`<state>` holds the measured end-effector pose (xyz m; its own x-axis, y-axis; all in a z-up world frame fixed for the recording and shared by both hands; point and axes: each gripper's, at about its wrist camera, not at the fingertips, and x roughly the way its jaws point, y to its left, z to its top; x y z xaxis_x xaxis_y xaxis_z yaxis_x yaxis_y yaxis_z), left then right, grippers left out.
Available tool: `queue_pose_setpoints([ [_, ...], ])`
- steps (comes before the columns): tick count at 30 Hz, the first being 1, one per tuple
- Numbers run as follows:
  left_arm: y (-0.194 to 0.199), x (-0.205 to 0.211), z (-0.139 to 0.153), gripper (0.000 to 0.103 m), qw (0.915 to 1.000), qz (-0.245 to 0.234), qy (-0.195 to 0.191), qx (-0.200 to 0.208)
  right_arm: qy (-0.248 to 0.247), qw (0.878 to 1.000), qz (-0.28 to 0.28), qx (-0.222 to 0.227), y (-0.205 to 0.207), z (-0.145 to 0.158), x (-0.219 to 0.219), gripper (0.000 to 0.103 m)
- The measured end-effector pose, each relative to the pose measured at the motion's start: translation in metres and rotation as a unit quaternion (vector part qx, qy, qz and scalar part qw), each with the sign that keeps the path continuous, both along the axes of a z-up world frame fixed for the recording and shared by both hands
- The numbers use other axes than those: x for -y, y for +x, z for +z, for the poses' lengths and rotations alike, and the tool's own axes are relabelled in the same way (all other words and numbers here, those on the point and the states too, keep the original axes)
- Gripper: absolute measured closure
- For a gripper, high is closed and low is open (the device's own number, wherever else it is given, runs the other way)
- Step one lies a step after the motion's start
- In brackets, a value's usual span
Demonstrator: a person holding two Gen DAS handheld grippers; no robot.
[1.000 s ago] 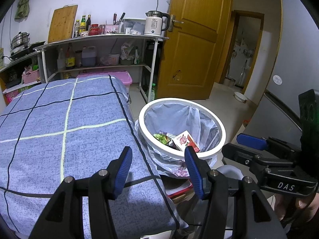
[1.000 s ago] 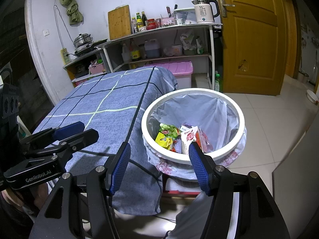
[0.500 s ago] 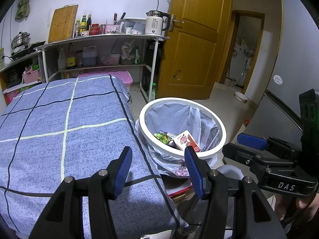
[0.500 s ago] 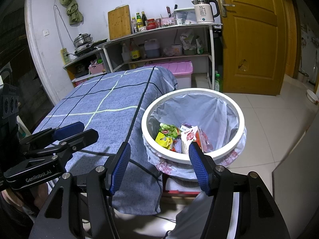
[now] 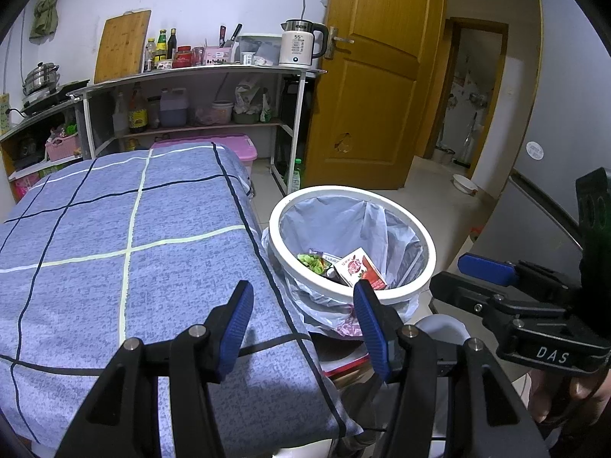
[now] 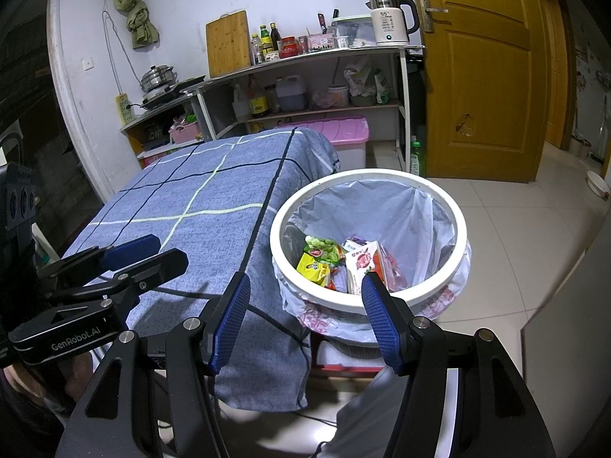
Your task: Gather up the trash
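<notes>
A white-rimmed trash bin with a pale plastic liner stands right of the table. Inside lie a red and white carton, green wrappers and a yellow packet. My left gripper is open and empty, over the table's front right corner, short of the bin. My right gripper is open and empty, low in front of the bin. Each gripper shows in the other's view, the right one and the left one.
The table carries a blue checked cloth. Behind stand a shelf unit with bottles, a kettle and a cutting board. A pink storage box sits on the floor. A wooden door is at right.
</notes>
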<state>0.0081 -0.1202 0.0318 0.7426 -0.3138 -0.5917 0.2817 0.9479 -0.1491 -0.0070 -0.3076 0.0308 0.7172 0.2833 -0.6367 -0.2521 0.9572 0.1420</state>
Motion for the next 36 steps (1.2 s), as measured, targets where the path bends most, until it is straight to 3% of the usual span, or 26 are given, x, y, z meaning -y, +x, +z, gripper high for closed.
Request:
queue_pose_setpoints([
  [36,-0.0015,-0.0068,-0.0035,0.046,1.0000,0.003,0.004,-0.006,0.000,1.000,0.000,-0.001,0.0011,0.0007,0.0011,0.042],
])
